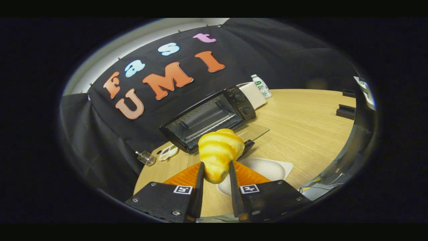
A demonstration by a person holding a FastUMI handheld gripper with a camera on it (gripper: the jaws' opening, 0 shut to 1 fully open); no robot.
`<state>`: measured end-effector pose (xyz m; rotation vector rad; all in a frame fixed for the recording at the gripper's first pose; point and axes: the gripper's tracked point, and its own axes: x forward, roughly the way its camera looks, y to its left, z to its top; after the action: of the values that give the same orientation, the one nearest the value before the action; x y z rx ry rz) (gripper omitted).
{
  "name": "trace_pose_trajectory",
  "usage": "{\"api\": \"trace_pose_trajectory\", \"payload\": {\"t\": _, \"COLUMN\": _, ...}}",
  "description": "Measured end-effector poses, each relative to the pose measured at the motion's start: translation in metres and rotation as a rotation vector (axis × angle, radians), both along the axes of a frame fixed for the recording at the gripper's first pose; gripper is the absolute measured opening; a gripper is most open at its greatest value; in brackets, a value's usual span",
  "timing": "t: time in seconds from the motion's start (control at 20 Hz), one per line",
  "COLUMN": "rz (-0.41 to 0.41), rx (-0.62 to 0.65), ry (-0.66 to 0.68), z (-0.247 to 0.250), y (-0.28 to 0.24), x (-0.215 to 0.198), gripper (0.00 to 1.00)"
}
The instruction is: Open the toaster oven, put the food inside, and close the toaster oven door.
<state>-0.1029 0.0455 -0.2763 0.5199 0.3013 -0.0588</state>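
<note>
Gripper [215,172] fingers clamp the golden, ridged croissant-shaped pastry [219,152] at its lower end, lifted clear of the white shallow plate [271,167] beneath, likely for carrying. Just beyond stands the black toaster oven [209,118], glass door [254,131] folded flat onto the wooden table [301,127], cavity open to receive it.

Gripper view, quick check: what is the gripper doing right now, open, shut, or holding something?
Gripper: shut on the croissant, both fingers pressing its sides, held above the white plate with the open toaster oven beyond.
</note>
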Motion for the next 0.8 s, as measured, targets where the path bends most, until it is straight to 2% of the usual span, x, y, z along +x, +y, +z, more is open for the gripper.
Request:
{"api": "trace_pose_trajectory", "payload": {"t": 0.6, "rz": 0.092, "rx": 0.227, "ry": -0.077, "z": 0.019, "y": 0.044, "x": 0.130, "gripper": 0.37}}
{"api": "trace_pose_trajectory", "payload": {"t": 0.8, "rz": 0.086, "rx": 0.286, "ry": -0.054, "z": 0.015, "y": 0.050, "x": 0.171, "gripper": 0.37}}
